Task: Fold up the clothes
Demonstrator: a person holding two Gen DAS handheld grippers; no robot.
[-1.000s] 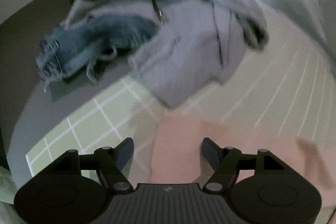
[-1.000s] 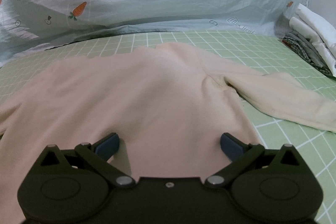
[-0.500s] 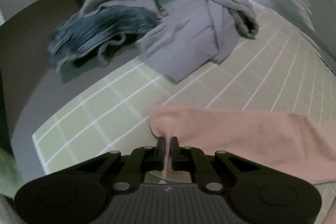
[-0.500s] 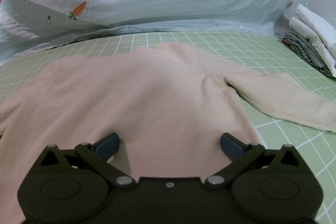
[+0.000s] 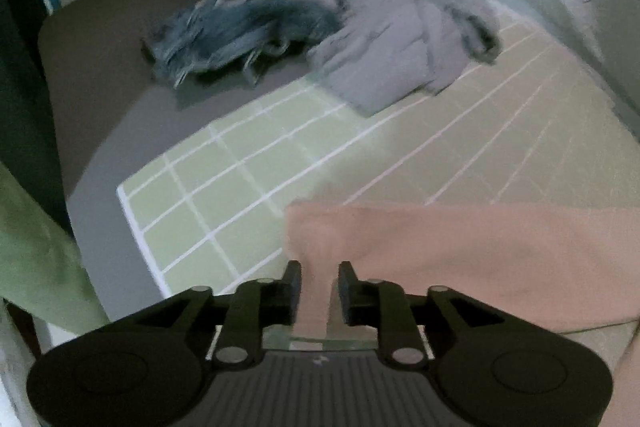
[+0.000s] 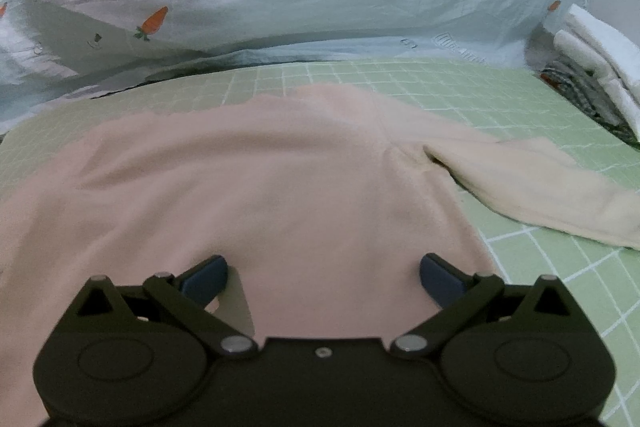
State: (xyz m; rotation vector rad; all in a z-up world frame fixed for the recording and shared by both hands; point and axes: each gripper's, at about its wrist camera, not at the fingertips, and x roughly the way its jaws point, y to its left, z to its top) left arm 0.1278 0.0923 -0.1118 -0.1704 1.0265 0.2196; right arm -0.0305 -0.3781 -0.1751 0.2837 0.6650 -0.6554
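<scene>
Fingers, left gripper [image 5: 319, 291]: part-way apart, having just been opening; a strip of the pink sleeve [image 5: 460, 251] runs between them, but the pads do not seem to press it, so I count it loose, not pinched.
Fingers, right gripper [image 6: 323, 277]: spread wide, empty, poised over the hem of the pink sweater [image 6: 248, 187].
Sweater: lies flat ahead of my right fingers on the green grid mat [image 6: 532, 263], its other sleeve [image 6: 532, 183] angled away to their right.
Handling, my estimate: light, soft, limp knit; it should drape and sag from any single hold and slide easily on the mat.
Holds: cuff end for a sleeve, hem corners or shoulder seam for the body.
Beyond my left fingers: a grey garment [image 5: 392, 51] and a blue garment [image 5: 248, 23], heaped, unfolded.
</scene>
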